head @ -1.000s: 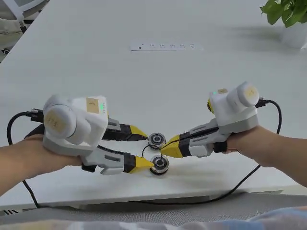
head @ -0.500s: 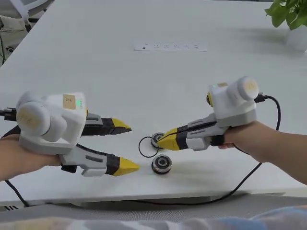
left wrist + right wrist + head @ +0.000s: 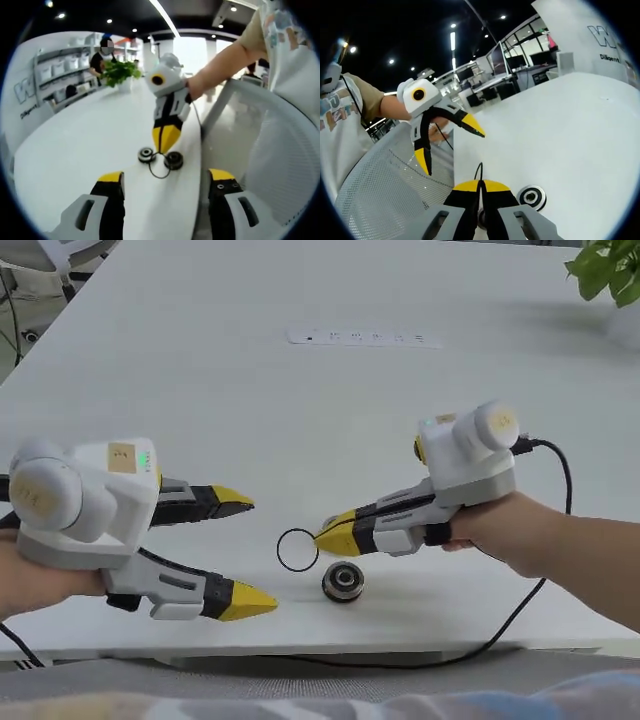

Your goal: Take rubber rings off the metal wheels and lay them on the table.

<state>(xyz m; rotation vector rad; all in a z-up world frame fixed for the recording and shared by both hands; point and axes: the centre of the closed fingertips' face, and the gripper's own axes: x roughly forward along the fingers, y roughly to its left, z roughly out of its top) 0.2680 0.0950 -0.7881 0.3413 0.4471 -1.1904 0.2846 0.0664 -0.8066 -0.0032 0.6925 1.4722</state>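
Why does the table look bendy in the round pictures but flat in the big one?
Left gripper view: the fisheye lens curves the table. Right gripper view: same bending, bright ceiling lamps against dark. Head view: no bending, soft even light, the rubber ring in the right claw looks sharp.

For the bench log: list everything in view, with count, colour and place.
rubber ring: 1, black, pinched at the tips of the right tool
metal wheels: 2, silver and black, near edge of the table; one partly behind the right tool's tips
power strip: 1, white, far middle of table
plant: 1, green, far right corner
table: 1, white, under it all
left tool: 1, white, black, yellow tips, open, left of the ring
right tool: 1, same colours, shut on the ring
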